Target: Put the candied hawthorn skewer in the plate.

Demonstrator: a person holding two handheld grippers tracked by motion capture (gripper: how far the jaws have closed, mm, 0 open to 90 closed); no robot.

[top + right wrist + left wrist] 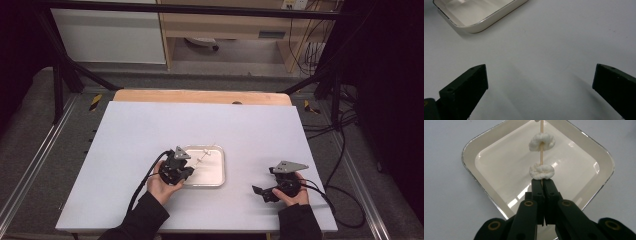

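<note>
Two white lumps (541, 142) on skewer (541, 151), left gripper view; high view blurs them.

Three cameras: one overhead, two riding the hands.

High view looks forward and down from the person's side, far enough to take in the whole white table (150, 130). Left gripper view sits close over the cream tray (471, 167), peering steeply down. Right gripper view skims low across bare tabletop; the same tray (486, 21) sits at its upper left, shared by all three.
</note>
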